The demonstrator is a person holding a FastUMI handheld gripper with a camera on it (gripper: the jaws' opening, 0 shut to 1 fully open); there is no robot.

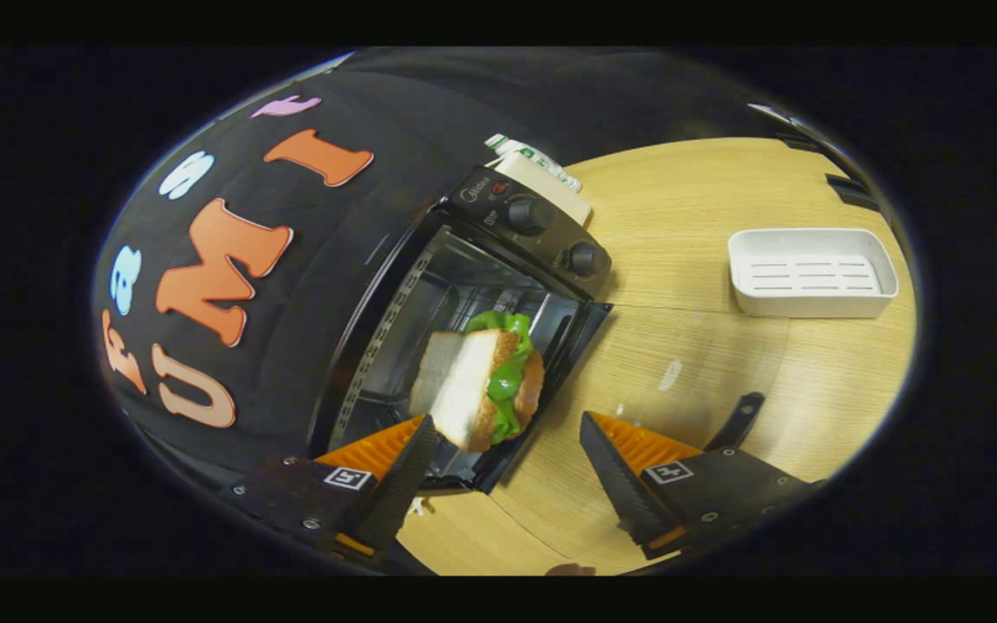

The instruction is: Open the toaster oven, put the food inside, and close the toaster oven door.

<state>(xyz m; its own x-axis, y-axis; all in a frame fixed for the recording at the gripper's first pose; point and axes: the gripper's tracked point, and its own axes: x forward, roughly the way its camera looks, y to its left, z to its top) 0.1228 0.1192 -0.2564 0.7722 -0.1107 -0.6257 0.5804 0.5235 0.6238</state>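
The sandwich (483, 388) is lying in the mouth of the oven (464, 303), its white bread face turning toward the camera, with green lettuce and a browned patty showing along its far edge. Whether it is resting on the rack or on the lip of the opening is hard to tell, since its underside is hidden. It is sitting just ahead of the left finger, near its tip, and contact there cannot be made out.

The gripper (507, 446) is standing wide open, holding nothing; the right finger is well apart from the sandwich, hovering over the table (723, 190).

The oven's door (715, 372) is lying open and flat, its glass barely visible as a faint sheen over the wood, with a dark handle (741, 420) showing partly behind the right finger. Inside the oven, the rack and walls are dim and hard to read. Two knobs (555, 235) are sitting on the control panel.

Behind the oven, a box (546, 177) is peeking out, mostly hidden. A white tray (810, 298) is resting on the table, well apart from the oven.
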